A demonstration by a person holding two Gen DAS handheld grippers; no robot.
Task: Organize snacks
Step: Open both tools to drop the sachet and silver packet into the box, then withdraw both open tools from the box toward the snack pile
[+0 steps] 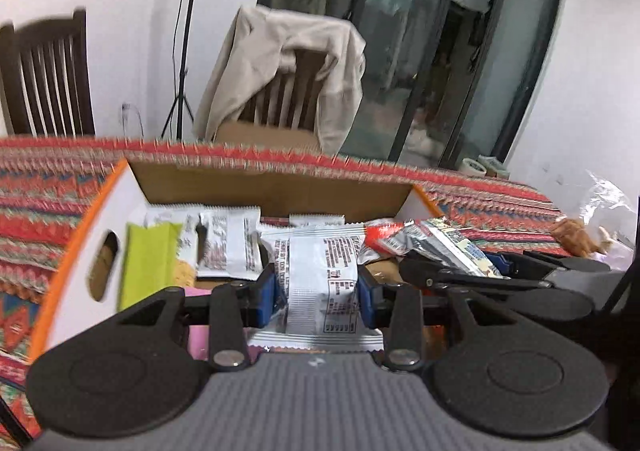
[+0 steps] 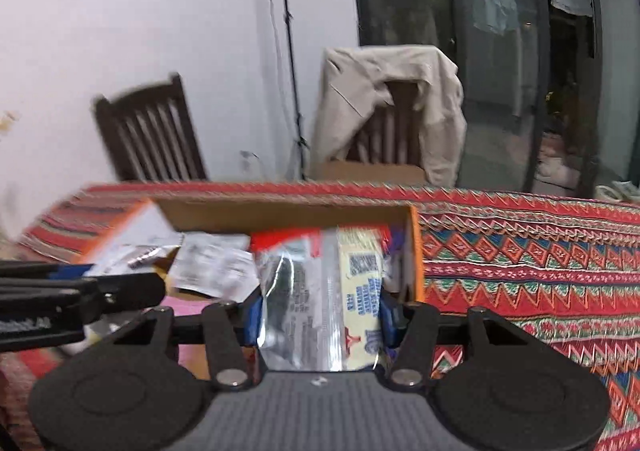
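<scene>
1. Blur smears both views, so the print on every wrapper is unreadable.
2. Left gripper is clamped on a white snack packet, held over the cardboard box – its near end is cut off by the gripper body.
3. Right gripper pinches a silver-and-yellow packet above the same box, hiding the snacks behind it.
4. Box sits on a patterned tablecloth.

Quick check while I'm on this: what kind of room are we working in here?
Most likely a home dining or living room. A table under a patterned red tablecloth holds the snack box, wooden dining chairs stand behind it, one draped with a beige jacket, and a glass sliding door shows hanging clothes beyond.
</scene>
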